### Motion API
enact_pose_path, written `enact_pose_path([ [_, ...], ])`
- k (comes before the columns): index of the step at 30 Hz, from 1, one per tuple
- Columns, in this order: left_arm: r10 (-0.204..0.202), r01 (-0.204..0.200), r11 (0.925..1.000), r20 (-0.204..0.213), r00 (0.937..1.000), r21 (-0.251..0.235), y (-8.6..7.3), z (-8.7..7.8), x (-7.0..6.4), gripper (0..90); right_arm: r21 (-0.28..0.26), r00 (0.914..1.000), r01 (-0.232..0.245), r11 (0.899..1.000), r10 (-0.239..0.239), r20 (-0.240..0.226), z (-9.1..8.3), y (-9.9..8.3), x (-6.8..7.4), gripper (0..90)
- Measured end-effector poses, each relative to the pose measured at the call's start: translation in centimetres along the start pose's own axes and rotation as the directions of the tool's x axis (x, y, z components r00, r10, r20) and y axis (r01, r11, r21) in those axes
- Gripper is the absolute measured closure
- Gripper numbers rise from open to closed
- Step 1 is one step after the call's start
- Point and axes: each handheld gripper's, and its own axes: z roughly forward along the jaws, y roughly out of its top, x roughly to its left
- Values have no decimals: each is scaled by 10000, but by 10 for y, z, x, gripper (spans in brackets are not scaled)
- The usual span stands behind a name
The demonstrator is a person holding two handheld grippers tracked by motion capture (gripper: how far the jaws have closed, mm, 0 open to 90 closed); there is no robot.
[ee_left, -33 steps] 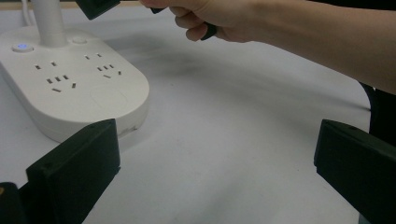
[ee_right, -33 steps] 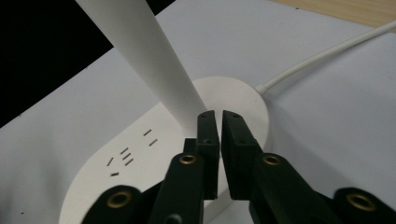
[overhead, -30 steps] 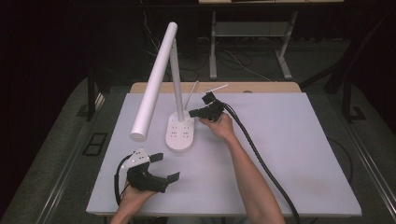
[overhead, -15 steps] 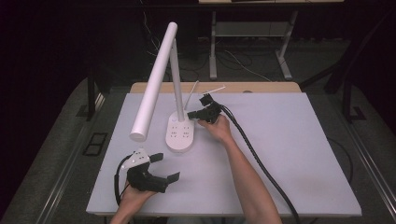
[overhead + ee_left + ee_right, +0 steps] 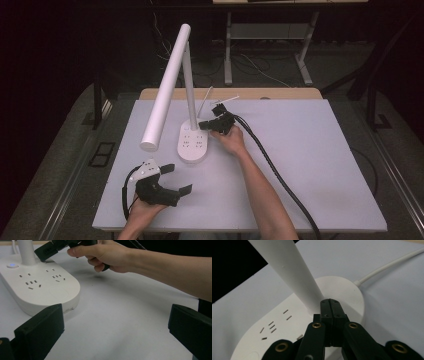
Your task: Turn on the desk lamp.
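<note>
White plastic makes up the lamp [image 5: 172,85], whose oval base [image 5: 193,144] stands on the pale table [image 5: 310,165], left of the middle and toward the far side. Sockets are set into the top of the base, and a small round button [image 5: 11,265] sits on it beside the foot of the stem [image 5: 189,85]. From the far end of the base a white cord [image 5: 387,266] runs off across the table. The long lamp head slants from the top of the stem down toward the near left, its end hanging above the table. The right gripper [image 5: 206,124] reaches over the far part of the base; in the right gripper view its jaws are pressed together, nothing between them, with their tips at the foot of the stem, though I cannot tell whether they touch it. The left gripper [image 5: 177,179] rests near the front left of the table, well apart from the base, jaws spread wide and empty.
</note>
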Motion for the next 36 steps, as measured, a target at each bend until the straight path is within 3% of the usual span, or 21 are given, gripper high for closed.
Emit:
enact_pose_path([
  [16,-12,12,10000,2,10000,-2,0,0,0,0,188,9998,-6,9998,2,217,-9,3,0,898],
  [19,-2,2,10000,-1,10000,24,0,1,0,0,57,9999,106,9999,-107,76,-16,5,1,898],
  [21,-8,8,10000,-6,10000,31,0,1,1,0,106,9992,370,9993,-372,139,-21,7,5,898],
  [36,-22,22,10000,-75,10000,-9,0,0,0,0,326,9952,941,9950,-949,242,-54,8,13,898],
])
